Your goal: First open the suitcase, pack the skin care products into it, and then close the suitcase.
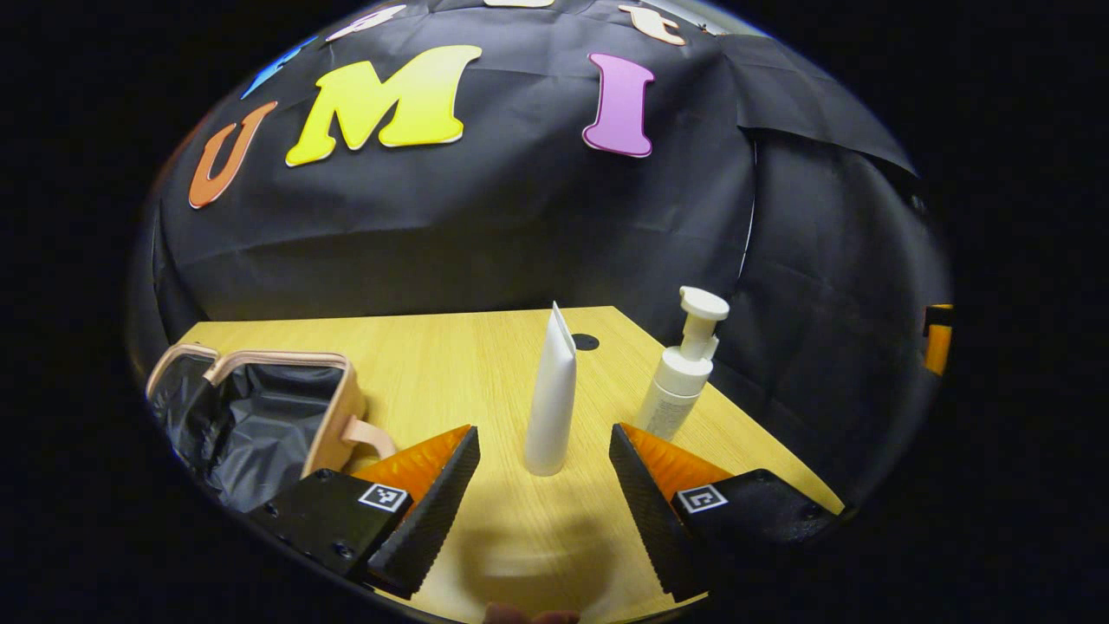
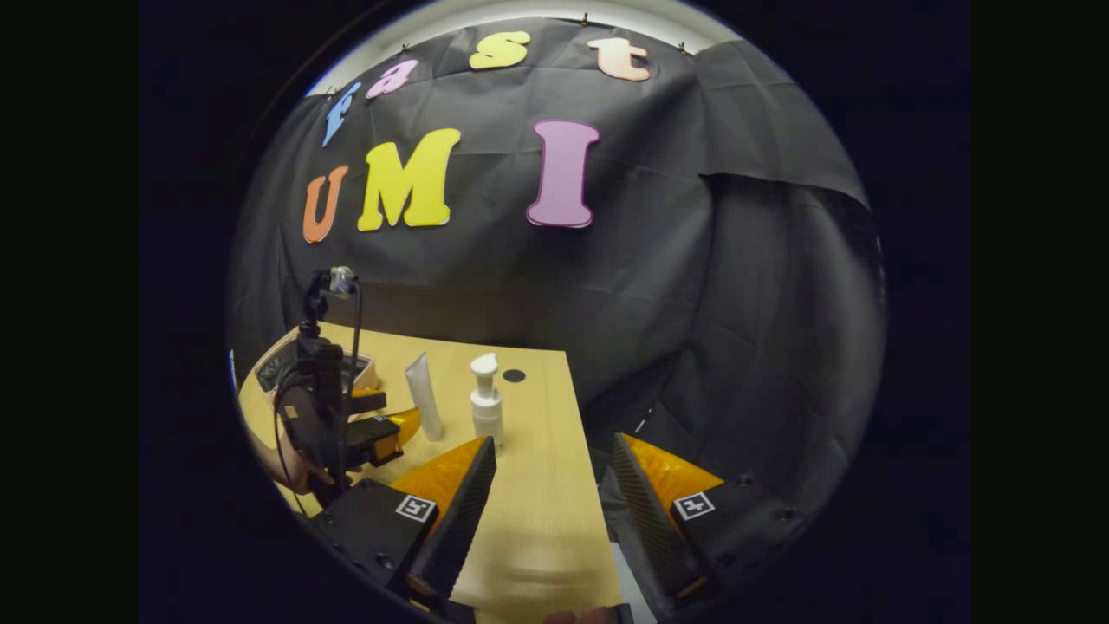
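The left tongs (image 1: 544,485) are spread wide and hold nothing, hovering low over the table (image 1: 450,347) with the tube (image 1: 551,399) standing upright between and just beyond their tips. The step in hand looks like picking up that tube. To do it well, ease forward until the fingers straddle the tube's lower body, then close gently: it stands on its cap and would probably tip at a nudge from one side. Grip low and square, since a soft tube may flex or slip.

The pump bottle (image 1: 683,373) stands upright near the tube on its right, close to the table's edge; keep the right-hand finger clear of it. The suitcase (image 1: 260,416) lies open at the left, its dark lining showing, so the carry goes leftward over its rim.

The right tongs (image 2: 546,494) are also spread and empty, waiting at the table's near right edge, well apart from the bottle (image 2: 486,403).
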Demonstrator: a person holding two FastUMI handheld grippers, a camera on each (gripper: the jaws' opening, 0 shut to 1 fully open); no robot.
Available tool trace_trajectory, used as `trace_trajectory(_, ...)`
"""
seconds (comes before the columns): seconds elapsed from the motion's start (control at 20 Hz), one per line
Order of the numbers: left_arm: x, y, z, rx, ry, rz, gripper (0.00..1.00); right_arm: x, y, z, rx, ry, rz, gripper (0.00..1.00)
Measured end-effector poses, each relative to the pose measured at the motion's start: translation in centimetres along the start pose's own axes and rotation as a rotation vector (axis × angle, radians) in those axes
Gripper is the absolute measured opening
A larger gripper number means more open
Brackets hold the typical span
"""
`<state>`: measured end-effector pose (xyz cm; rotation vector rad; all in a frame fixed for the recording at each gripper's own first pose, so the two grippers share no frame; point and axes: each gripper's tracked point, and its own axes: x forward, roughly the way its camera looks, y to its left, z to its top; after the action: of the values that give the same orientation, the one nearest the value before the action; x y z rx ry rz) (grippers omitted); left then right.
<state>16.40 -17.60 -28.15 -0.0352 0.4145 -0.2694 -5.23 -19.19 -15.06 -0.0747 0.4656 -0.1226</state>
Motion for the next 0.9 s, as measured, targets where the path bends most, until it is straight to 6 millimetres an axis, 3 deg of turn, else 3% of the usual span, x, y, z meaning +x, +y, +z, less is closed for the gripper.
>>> trace_trajectory(0.05,1.0,0.4,-0.4,-0.005,0.006,0.012,1.00,0.0,-0.2,-0.5,0.003,0.015,0.001,0.81)
trace_trajectory(0.25,4.2,0.0,-2.0,-0.027,0.040,-0.004,0.96,1.0,-1.0,-1.9,0.008,0.060,-0.016,0.81)
trace_trajectory(0.5,5.8,0.1,-2.8,-0.047,0.071,-0.011,0.89,1.9,0.5,-1.8,-0.005,0.061,0.009,0.81)
trace_trajectory(0.6,6.3,0.0,-2.9,-0.053,0.083,-0.020,0.76,2.3,0.7,-1.9,-0.004,0.061,0.013,0.81)
trace_trajectory(0.65,6.5,-0.2,-3.1,-0.049,0.094,-0.027,0.60,2.5,0.8,-2.1,-0.008,0.061,0.018,0.81)
trace_trajectory(0.75,6.7,0.0,-3.0,-0.015,0.102,-0.030,0.52,2.9,0.9,-2.4,-0.015,0.065,0.027,0.81)
trace_trajectory(0.9,6.2,-0.1,-3.1,-0.021,0.122,-0.036,0.48,4.0,1.3,-2.9,-0.016,0.071,0.047,0.81)
